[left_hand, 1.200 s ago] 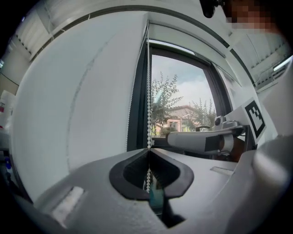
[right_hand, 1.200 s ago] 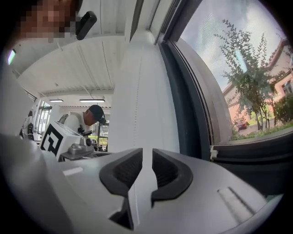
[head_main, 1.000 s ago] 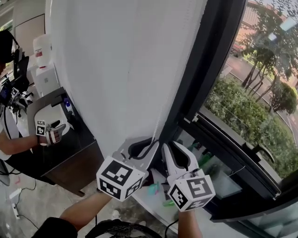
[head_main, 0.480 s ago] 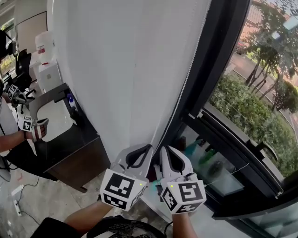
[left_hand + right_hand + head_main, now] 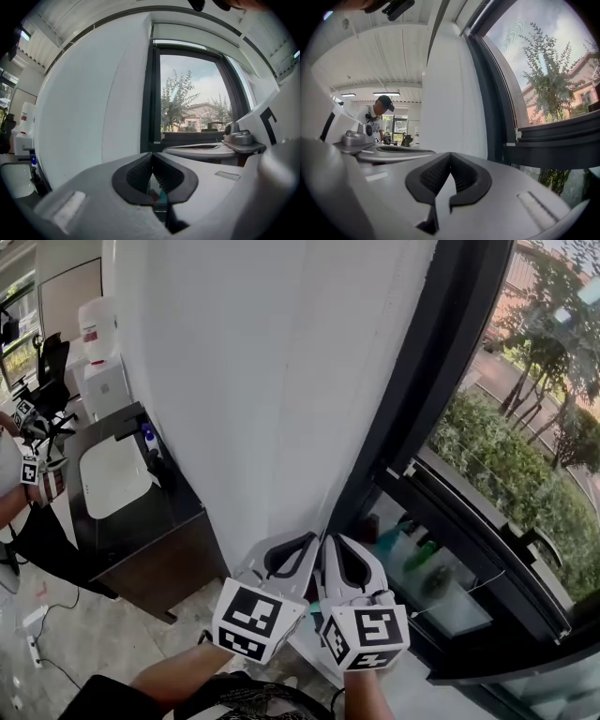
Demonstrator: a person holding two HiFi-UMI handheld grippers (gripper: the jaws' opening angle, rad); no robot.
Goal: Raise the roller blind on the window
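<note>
**Both tongs shut at the blind's lower right edge**

Surroundings: a dark wooden desk (image 5: 141, 531) sits at lower left, carrying a white oval tray (image 5: 112, 474). A second person's hand (image 5: 37, 479) shows at the far left edge. The black window frame (image 5: 441, 362) runs diagonally down the right side, with a green hedge (image 5: 506, 474) outside the glass. Nothing stands between the tongs and the blind.

Pose: both bare forearms come up from the bottom edge, left forearm (image 5: 178, 676) and right forearm (image 5: 361, 699). The left gripper (image 5: 309, 542) and right gripper (image 5: 328, 542) sit side by side, almost touching and pointing roughly level at the blind. Both jaw pairs have just closed. In each gripper view the black ribbed pads meet tip to tip, and I see nothing between them.

Task thing: the white fabric roller blind (image 5: 262, 381) hangs lowered and fills the upper centre. Its long axis runs top to bottom, and its right edge follows the frame down to the tong tips.
</note>
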